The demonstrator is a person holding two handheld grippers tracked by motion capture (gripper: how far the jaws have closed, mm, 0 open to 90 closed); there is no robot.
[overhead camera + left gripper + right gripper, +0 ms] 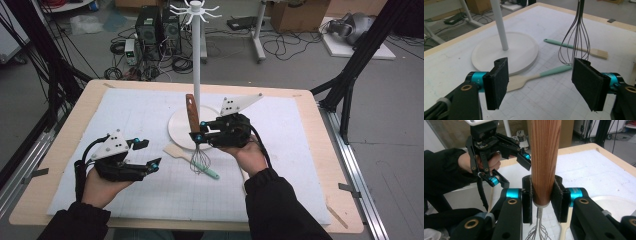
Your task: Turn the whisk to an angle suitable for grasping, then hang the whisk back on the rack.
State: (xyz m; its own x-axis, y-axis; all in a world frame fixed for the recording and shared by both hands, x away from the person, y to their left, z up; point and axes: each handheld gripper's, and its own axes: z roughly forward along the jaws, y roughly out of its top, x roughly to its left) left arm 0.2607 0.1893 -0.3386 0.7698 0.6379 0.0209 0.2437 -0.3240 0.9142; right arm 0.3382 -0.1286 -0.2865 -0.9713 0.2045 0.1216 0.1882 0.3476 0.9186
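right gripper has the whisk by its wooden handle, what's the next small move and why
Probably lift the whisk higher, towards the hooks atop the white stand. The right gripper is clamped on the wooden handle with the wires hanging just above the mat, over the turquoise-handled spatula. The left gripper is open and holds nothing, so it seems out of the way.

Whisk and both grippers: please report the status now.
Right gripper shut on whisk, handle up, wires off the mat. Left gripper open, holding nothing. Stand pole close behind whisk; spatula and brush lie beneath.
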